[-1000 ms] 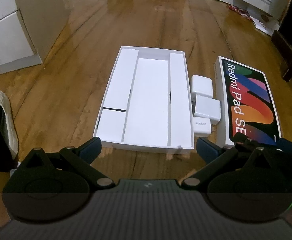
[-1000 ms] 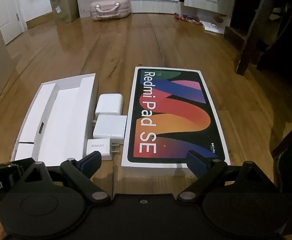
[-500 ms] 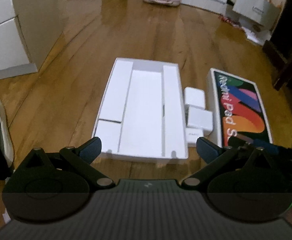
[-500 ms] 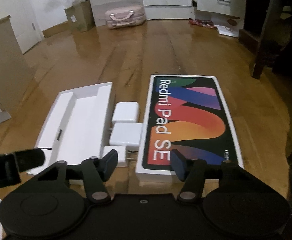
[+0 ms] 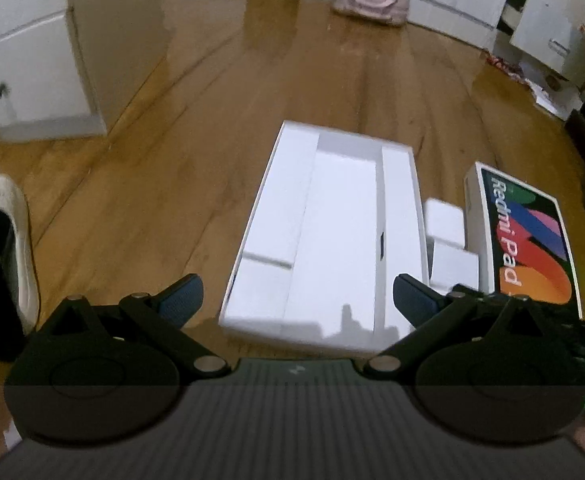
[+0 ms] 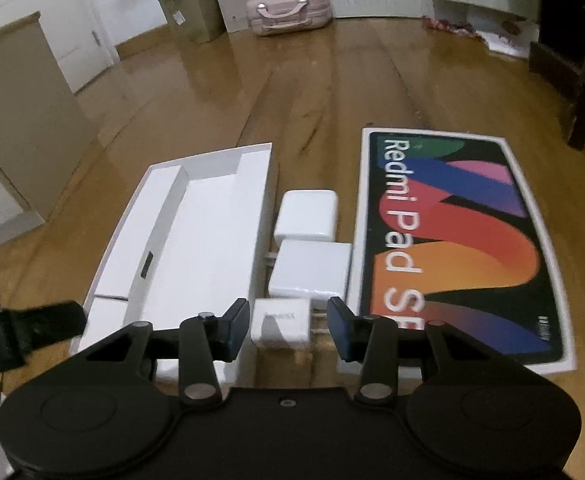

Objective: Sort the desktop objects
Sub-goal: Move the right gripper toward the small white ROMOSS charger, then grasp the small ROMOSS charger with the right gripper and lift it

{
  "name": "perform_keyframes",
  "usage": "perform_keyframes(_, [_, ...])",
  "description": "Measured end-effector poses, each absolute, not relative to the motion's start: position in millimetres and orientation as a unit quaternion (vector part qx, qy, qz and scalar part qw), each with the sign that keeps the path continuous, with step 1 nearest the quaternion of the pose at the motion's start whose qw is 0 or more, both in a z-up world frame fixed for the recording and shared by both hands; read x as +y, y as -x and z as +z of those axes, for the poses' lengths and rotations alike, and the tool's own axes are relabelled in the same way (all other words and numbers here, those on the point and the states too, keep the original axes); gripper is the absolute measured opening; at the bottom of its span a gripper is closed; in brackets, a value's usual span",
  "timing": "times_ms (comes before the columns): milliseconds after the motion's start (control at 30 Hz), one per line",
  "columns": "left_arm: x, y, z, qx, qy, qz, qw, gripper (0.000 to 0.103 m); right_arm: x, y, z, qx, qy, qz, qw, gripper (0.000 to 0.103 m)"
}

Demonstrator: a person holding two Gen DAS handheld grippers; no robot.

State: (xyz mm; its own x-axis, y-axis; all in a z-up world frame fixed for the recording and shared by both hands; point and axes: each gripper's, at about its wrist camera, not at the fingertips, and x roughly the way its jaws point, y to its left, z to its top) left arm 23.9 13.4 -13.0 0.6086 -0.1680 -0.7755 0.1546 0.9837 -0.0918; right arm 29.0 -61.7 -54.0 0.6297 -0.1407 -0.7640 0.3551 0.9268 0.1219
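A white open box tray [image 5: 332, 240] [image 6: 196, 240] with compartments lies on the wood floor. Right of it three white chargers sit in a row: a far one [image 6: 306, 216], a middle one [image 6: 312, 268] and a small near one [image 6: 280, 326]. Two of them show in the left wrist view [image 5: 444, 220]. A Redmi Pad SE box lid [image 6: 456, 240] [image 5: 528, 240] lies at the right. My left gripper [image 5: 296, 300] is wide open, above the tray's near end. My right gripper [image 6: 288, 326] is partly closed, its fingers either side of the small charger, not touching it.
A white shoe [image 5: 8, 240] lies at the left. White cabinets [image 5: 24, 48] stand at the far left, a pink suitcase [image 6: 288, 14] and a cardboard box [image 6: 192, 12] at the back. A dark chair leg [image 6: 584, 92] stands at the right.
My right gripper narrowed from wide open and moved left from the pad box to straddle the small charger. My left gripper drew back and tilted up a little, still open.
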Motion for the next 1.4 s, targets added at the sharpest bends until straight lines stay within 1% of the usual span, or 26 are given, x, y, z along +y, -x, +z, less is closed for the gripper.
perform_keyframes(67, [16.2, -26.8, -13.8, 0.431, 0.021, -0.09, 0.898, 0.103, -64.9, -36.4, -60.3, 0.41, -0.143, -0.13, 0.891, 0.048])
perform_keyframes(200, [21.9, -32.5, -22.9, 0.446, 0.029, -0.076, 0.891, 0.103, -65.8, -46.9, -72.0, 0.432, -0.118, -0.143, 0.883, 0.048])
perform_keyframes(300, [23.1, -33.9, -28.8, 0.459, 0.03, -0.07, 0.885, 0.103, -74.9, -44.4, -80.4, 0.439, -0.143, -0.152, 0.874, 0.047])
perform_keyframes(500, [21.2, -28.7, -24.6, 0.457, 0.026, -0.083, 0.885, 0.103, -69.5, -48.0, -81.3, 0.449, -0.127, -0.148, 0.872, 0.047])
perform_keyframes(767, [25.6, -32.6, -25.1, 0.475, 0.029, -0.076, 0.876, 0.103, -68.4, -53.8, -86.1, 0.457, -0.107, -0.148, 0.87, 0.052])
perform_keyframes(867, [27.1, -35.5, -30.0, 0.483, 0.04, -0.081, 0.871, 0.103, -64.6, -62.2, -88.3, 0.466, -0.079, -0.149, 0.869, 0.056])
perform_keyframes(933, [28.0, -37.5, -32.0, 0.486, 0.049, -0.08, 0.869, 0.103, -58.4, -67.3, -90.5, 0.476, -0.04, -0.145, 0.867, 0.058])
perform_keyframes(1033, [29.3, -40.0, -32.6, 0.488, 0.062, -0.08, 0.867, 0.103, -55.5, -68.3, -90.8, 0.478, -0.01, -0.135, 0.868, 0.057])
perform_keyframes(1067, [29.7, -40.6, -31.2, 0.488, 0.067, -0.08, 0.867, 0.103, -56.4, -67.9, -90.7, 0.478, -0.006, -0.136, 0.867, 0.053])
perform_keyframes(1233, [27.7, -38.6, -28.3, 0.483, 0.06, -0.086, 0.869, 0.103, -70.7, -63.2, -88.4, 0.473, -0.045, -0.132, 0.87, 0.052])
perform_keyframes(1333, [26.7, -37.9, -29.1, 0.487, 0.059, -0.088, 0.867, 0.103, -68.7, -61.3, -89.1, 0.479, -0.043, -0.13, 0.867, 0.053])
perform_keyframes(1367, [26.3, -37.7, -29.3, 0.489, 0.059, -0.088, 0.866, 0.103, -66.6, -60.5, -89.3, 0.479, -0.039, -0.13, 0.867, 0.055])
perform_keyframes(1400, [24.7, -36.9, -27.9, 0.486, 0.047, -0.085, 0.868, 0.103, -64.2, -59.8, -90.4, 0.477, -0.032, -0.13, 0.868, 0.059])
